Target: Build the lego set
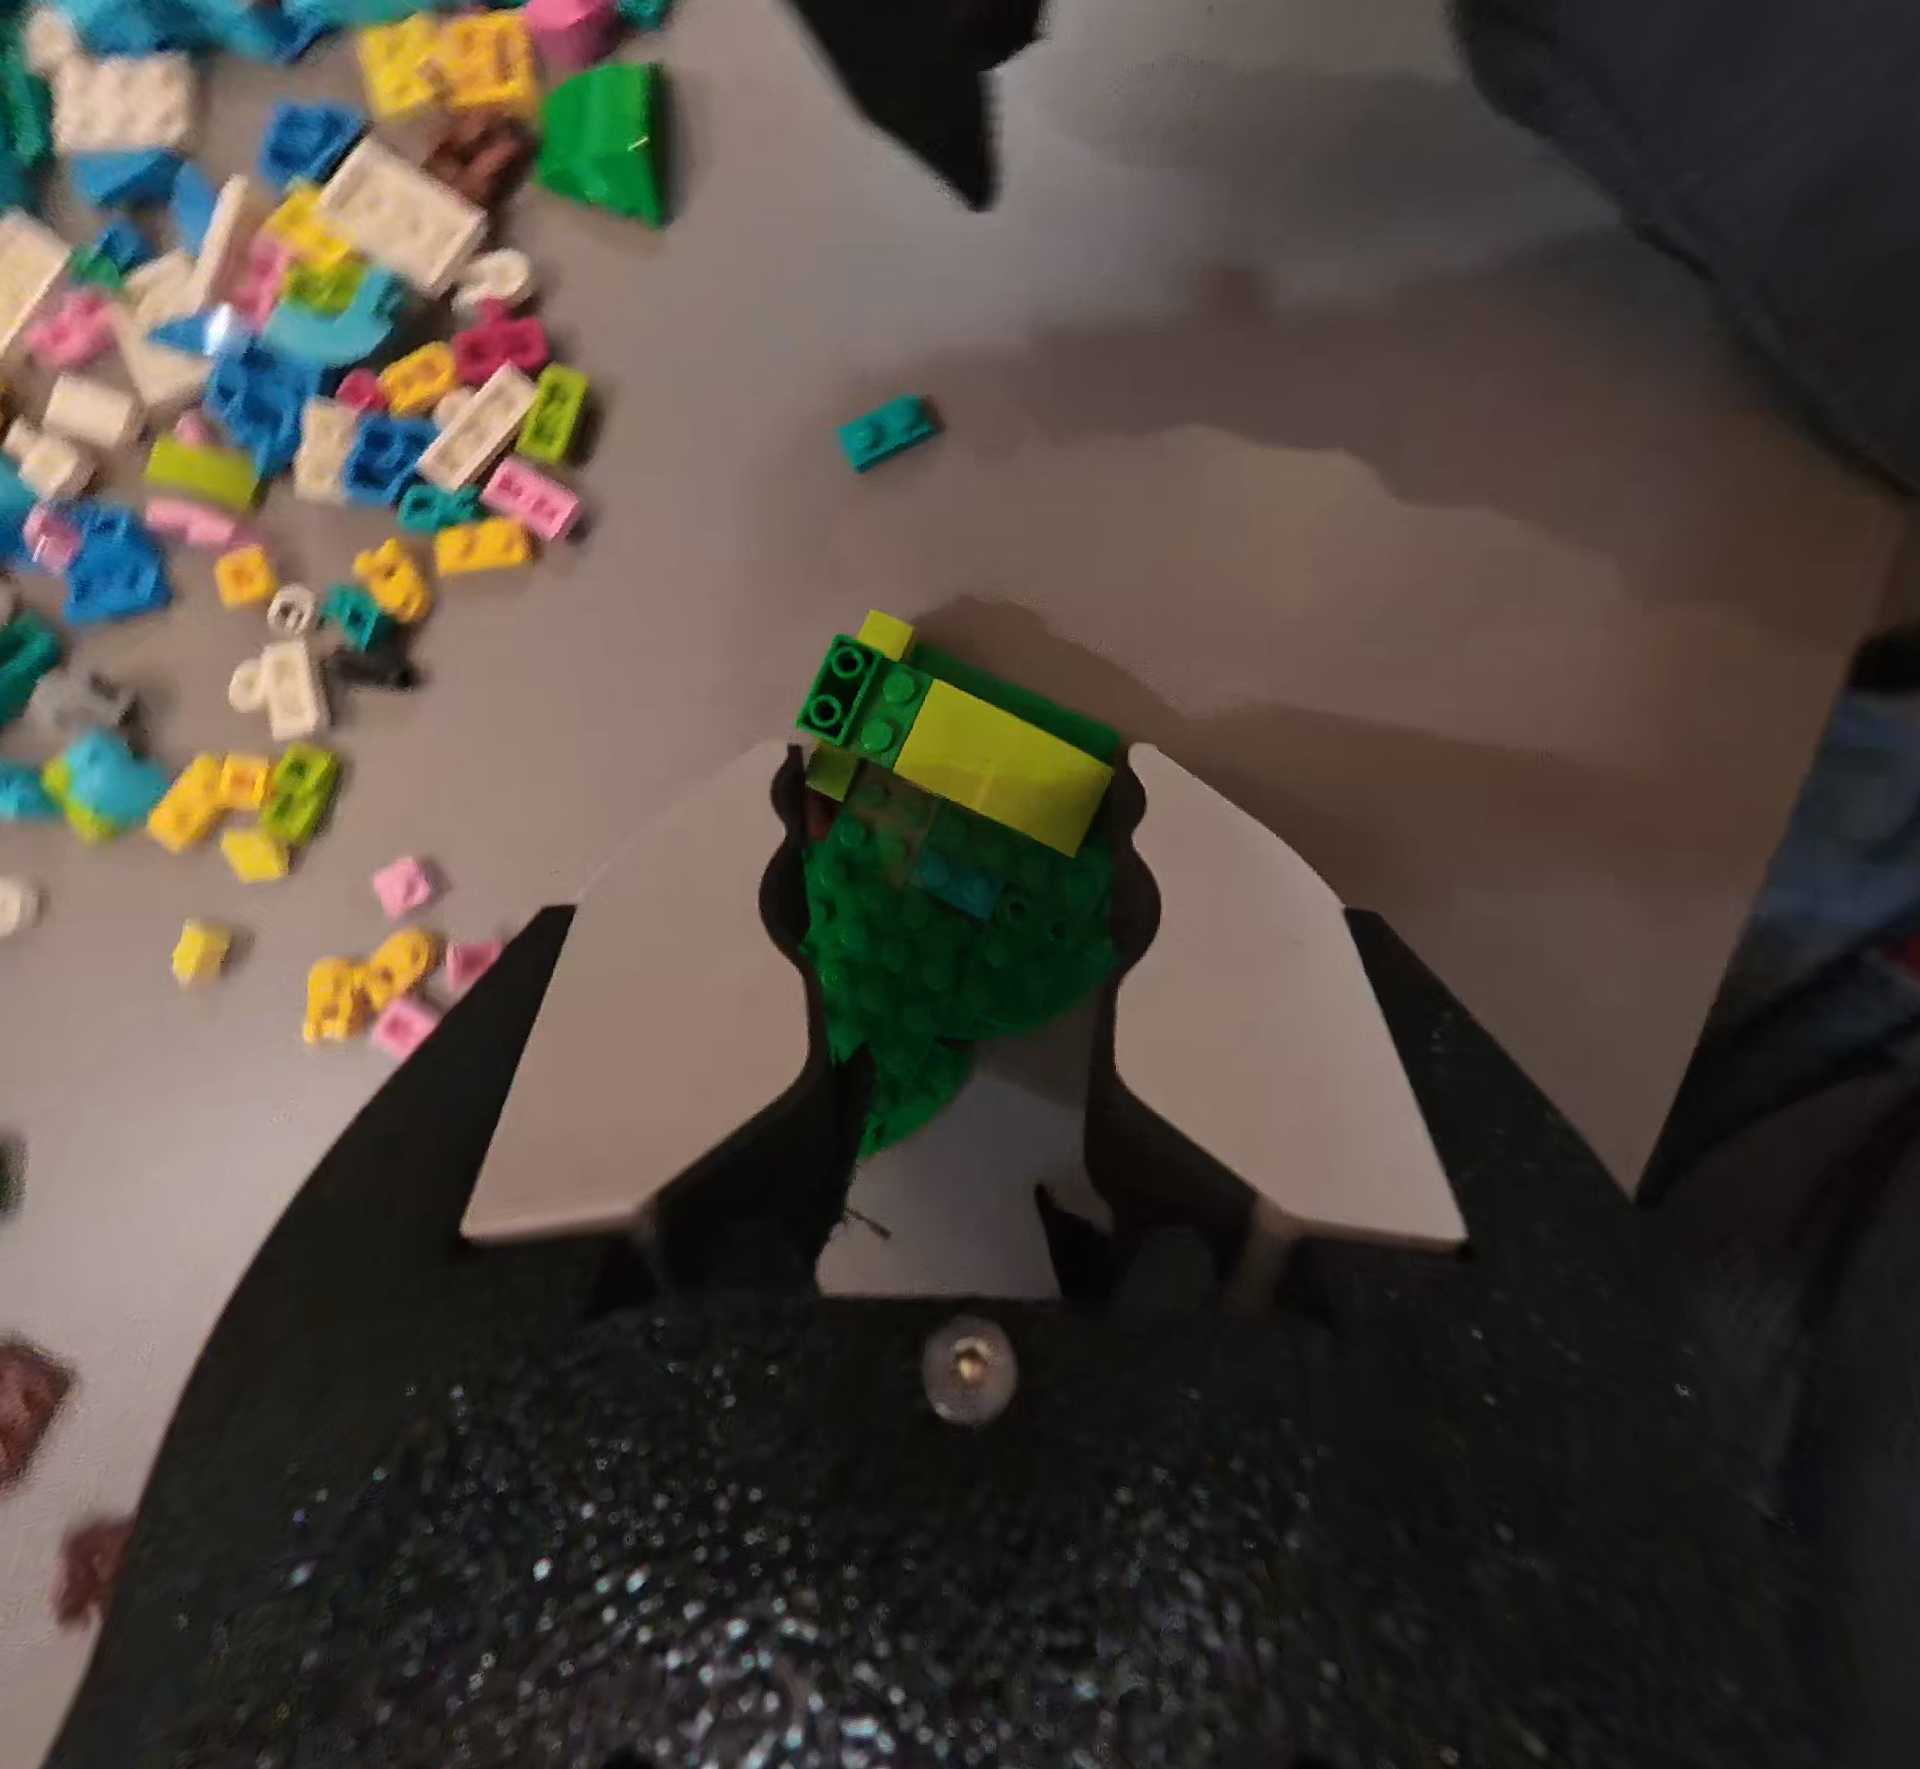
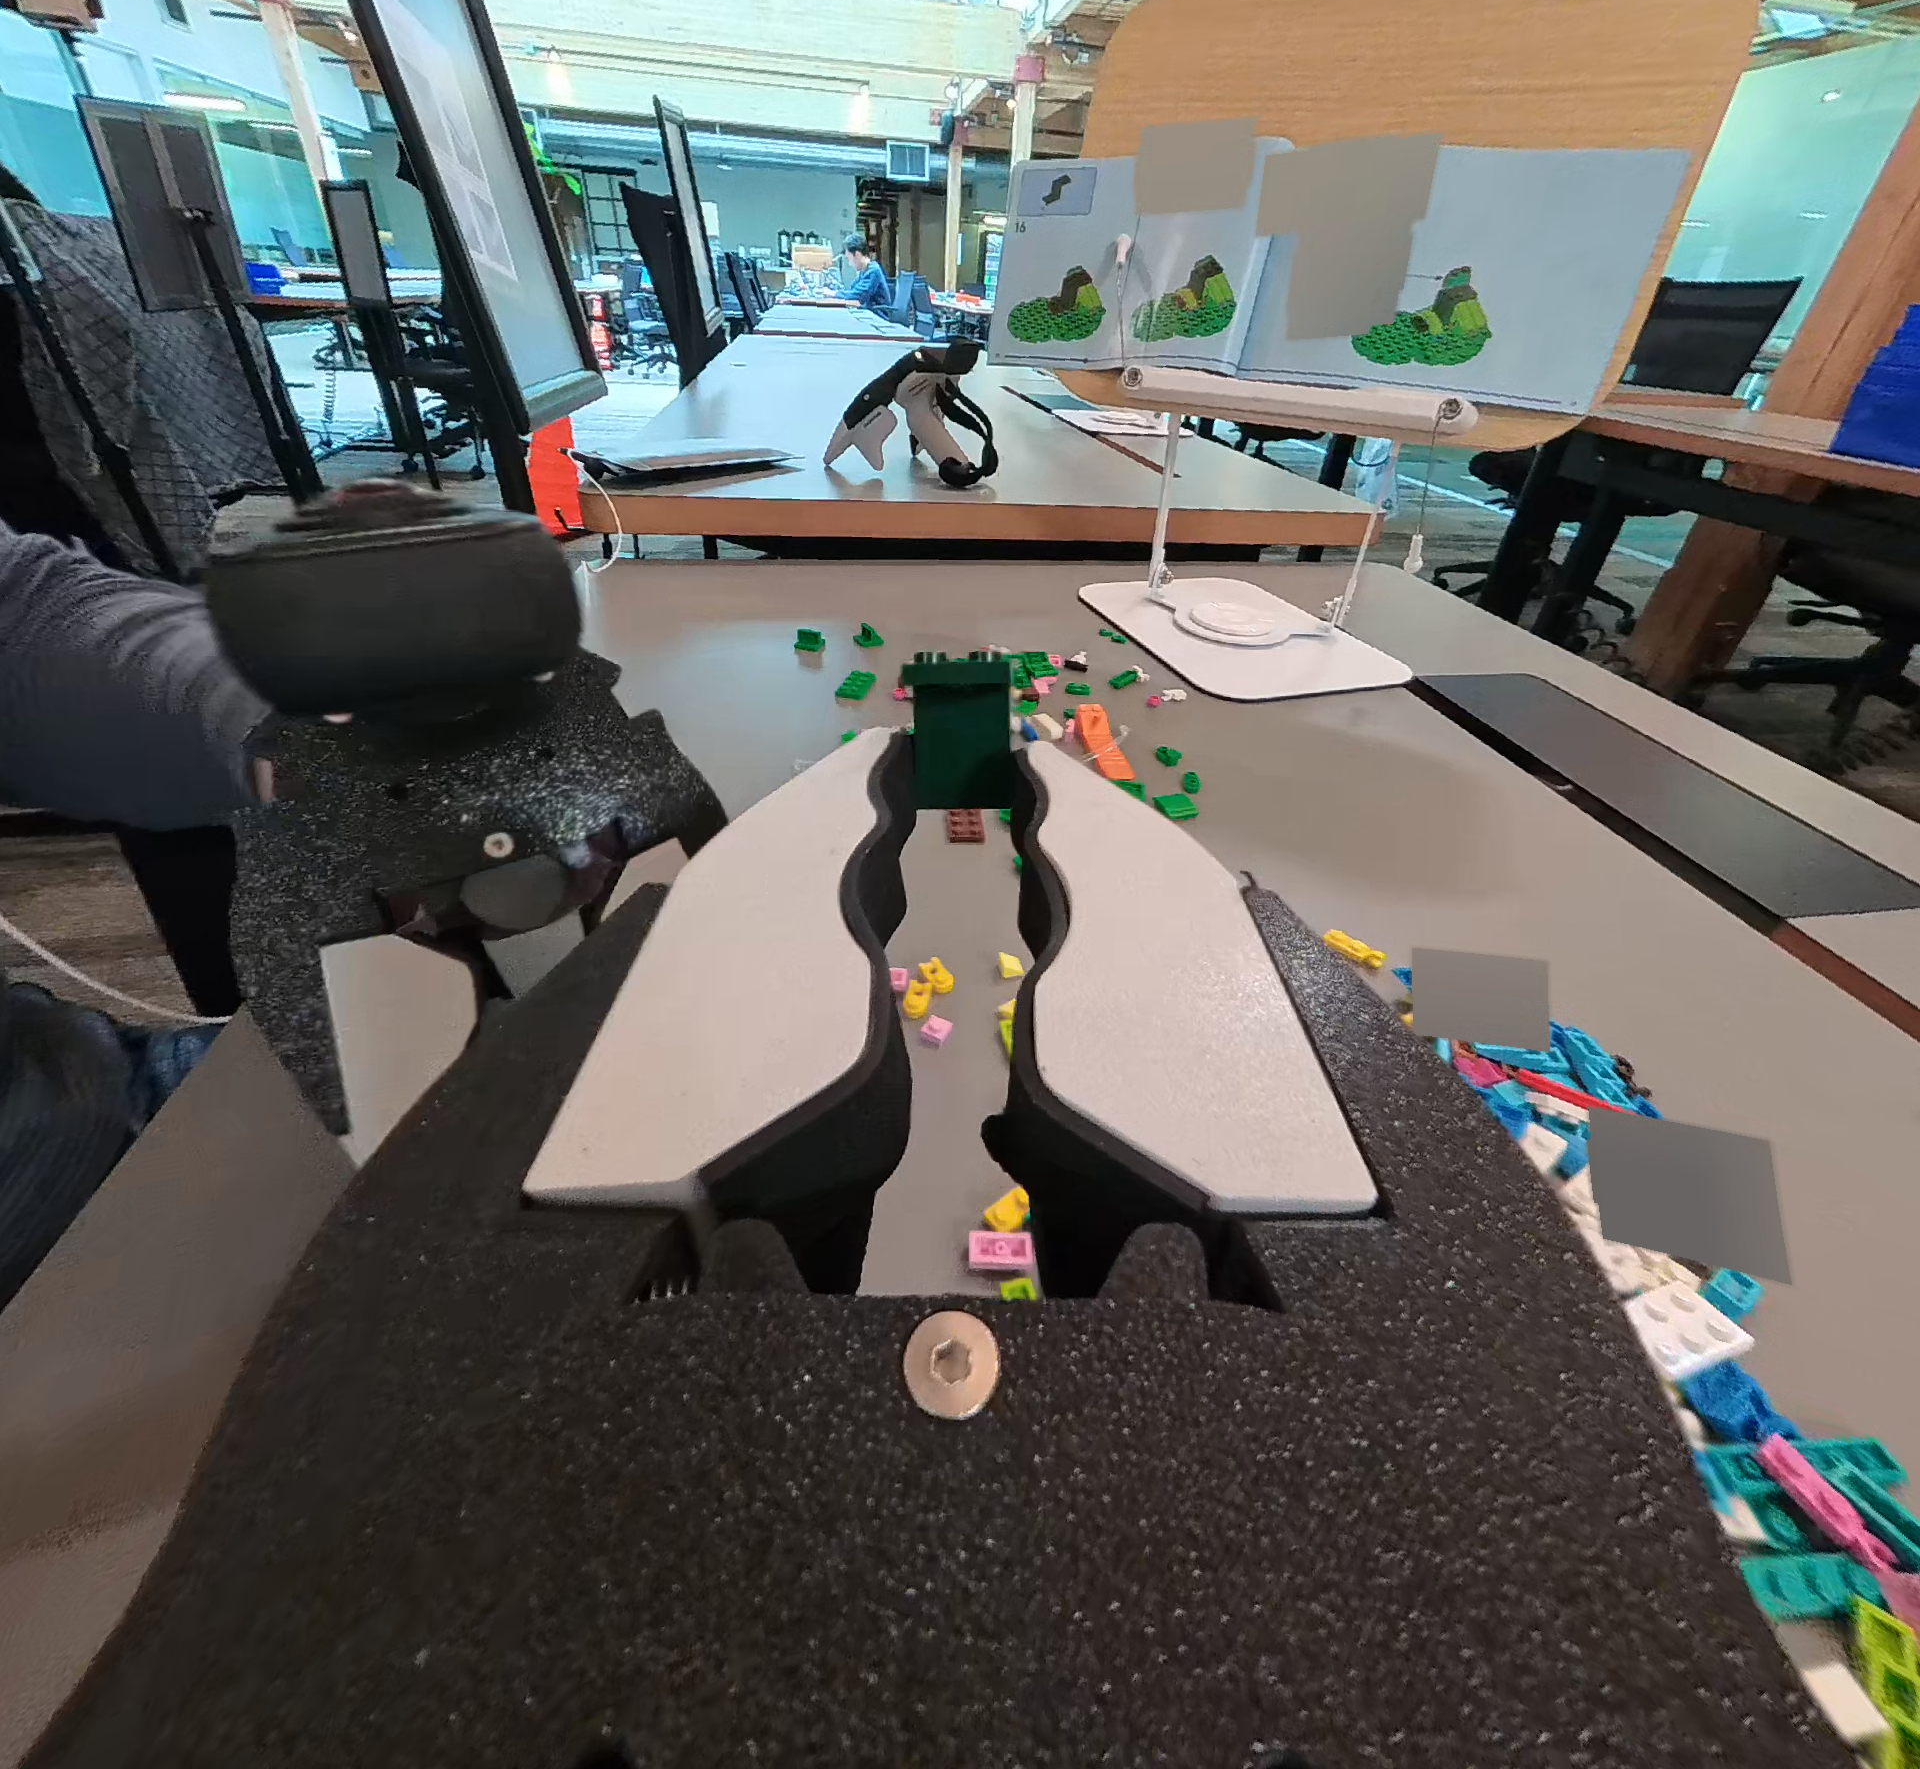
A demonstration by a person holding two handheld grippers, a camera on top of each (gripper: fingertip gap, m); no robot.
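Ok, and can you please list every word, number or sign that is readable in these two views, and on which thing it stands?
Instruction booklet: a small printed step number and a parts box at the top left corner of the page; I do not quote writing.
Large screen on the left: faint page content, too blurred to read.
Loose bricks on the table: nothing readable in either view.

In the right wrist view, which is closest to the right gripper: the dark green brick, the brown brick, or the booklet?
1. Dark green brick: pinched at the right gripper tips.
2. Brown brick: on the table below.
3. Booklet: far back, on the stand.
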